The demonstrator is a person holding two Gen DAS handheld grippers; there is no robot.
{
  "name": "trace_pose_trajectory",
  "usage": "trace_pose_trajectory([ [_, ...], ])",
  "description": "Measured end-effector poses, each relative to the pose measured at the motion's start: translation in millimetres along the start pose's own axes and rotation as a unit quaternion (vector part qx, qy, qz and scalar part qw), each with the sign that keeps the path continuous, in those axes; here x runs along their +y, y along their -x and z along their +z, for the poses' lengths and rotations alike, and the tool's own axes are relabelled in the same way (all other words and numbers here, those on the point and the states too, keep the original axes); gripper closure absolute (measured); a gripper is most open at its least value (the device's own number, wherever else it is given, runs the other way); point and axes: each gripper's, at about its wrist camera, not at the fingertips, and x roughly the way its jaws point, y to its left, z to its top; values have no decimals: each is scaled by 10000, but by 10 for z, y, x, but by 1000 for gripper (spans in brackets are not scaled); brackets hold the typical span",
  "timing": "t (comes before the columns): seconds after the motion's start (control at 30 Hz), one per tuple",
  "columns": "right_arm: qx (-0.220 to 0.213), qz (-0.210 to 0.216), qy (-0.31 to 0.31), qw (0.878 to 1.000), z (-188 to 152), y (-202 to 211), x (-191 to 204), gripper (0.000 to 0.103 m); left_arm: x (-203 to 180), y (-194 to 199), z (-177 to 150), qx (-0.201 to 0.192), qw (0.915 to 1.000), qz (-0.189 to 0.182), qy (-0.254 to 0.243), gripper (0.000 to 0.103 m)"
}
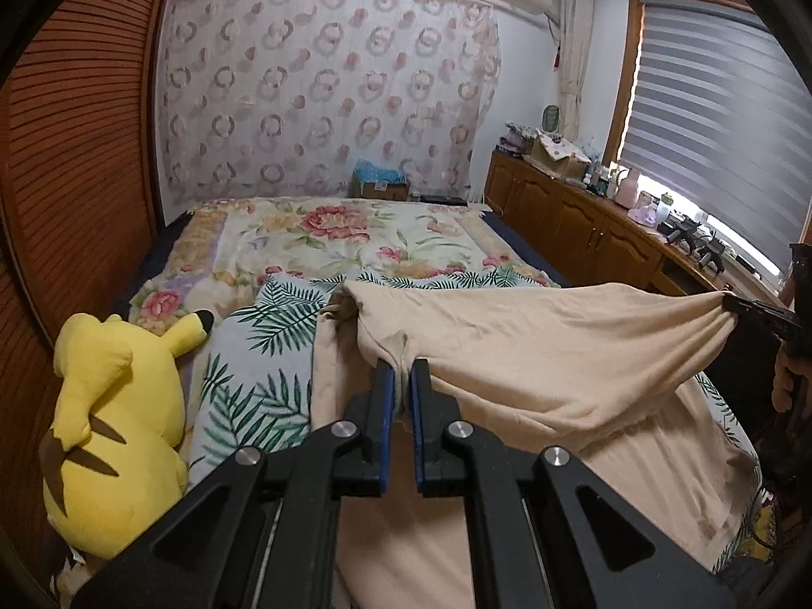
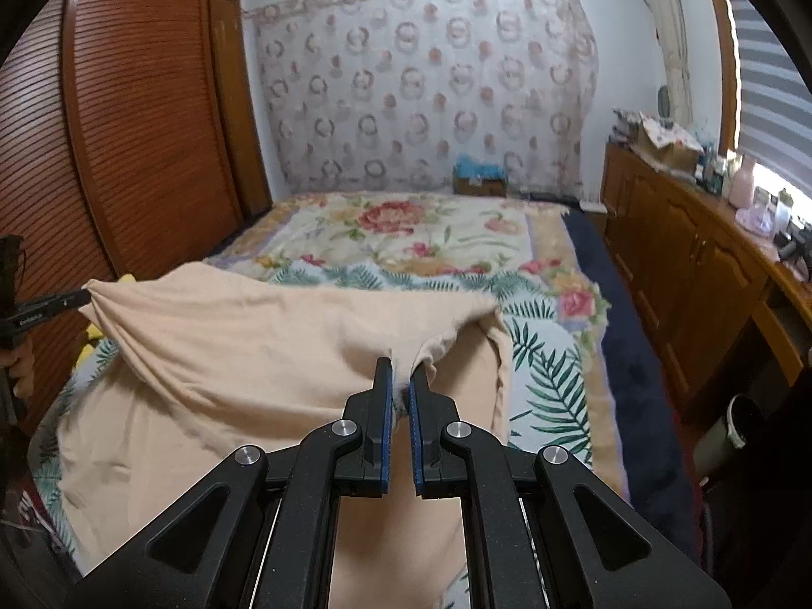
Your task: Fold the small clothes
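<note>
Beige garment (image 1: 548, 350), soft knit, pinched at two corners and lifted off bed (image 1: 325, 233); rest drapes down onto palm-leaf sheet (image 1: 254, 355). Left gripper (image 1: 401, 370) clamped tight on one bunched corner, blue pads (image 1: 388, 396) pressing fabric from both sides. Right gripper (image 2: 401, 370) likewise closed hard on other corner, cloth squeezed between pads. Upper edge of garment stretched between both grippers, sagging a little in middle. Right gripper also seen from left view at far right (image 1: 736, 307), fabric gathered at its tip, hand (image 1: 786, 380) below it. Left gripper seen from right view at far left (image 2: 83, 297), small white lettering on its finger, too blurred to read. Floral blanket (image 2: 406, 233) beyond garment, farther up bed. Yellow plush toy (image 1: 111, 406) beside garment at left, on bed edge, not touching it. Louvred wooden wardrobe (image 2: 142, 116) at left. Patterned curtain (image 1: 325, 91) on far wall. Cardboard box (image 1: 380, 188) past bed, label unreadable. Wooden cabinet (image 1: 568, 218) under window blind (image 1: 710, 96), cluttered top, no legible writing.
</note>
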Motion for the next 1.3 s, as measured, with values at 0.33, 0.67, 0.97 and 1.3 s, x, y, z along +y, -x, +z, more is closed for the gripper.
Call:
trace_pose_trajectory([
  [0.33,-199,59,67,9998,-306,625,192,100,-65,572,-417,-56,10000,57,50,100],
  [0.67,-177,77,36,9998,-551,1173,239,100,-68,896,-802,140,9994,218,221,99],
  [0.97,664,-169,-54,9976,-1178,756,178,98,17,543,-1295,974,9940,281,402,84],
  [1.3,797,-573,-31,9952,-1281,476,121,44,-28,466,-1443,1283,9905,345,364,71],
])
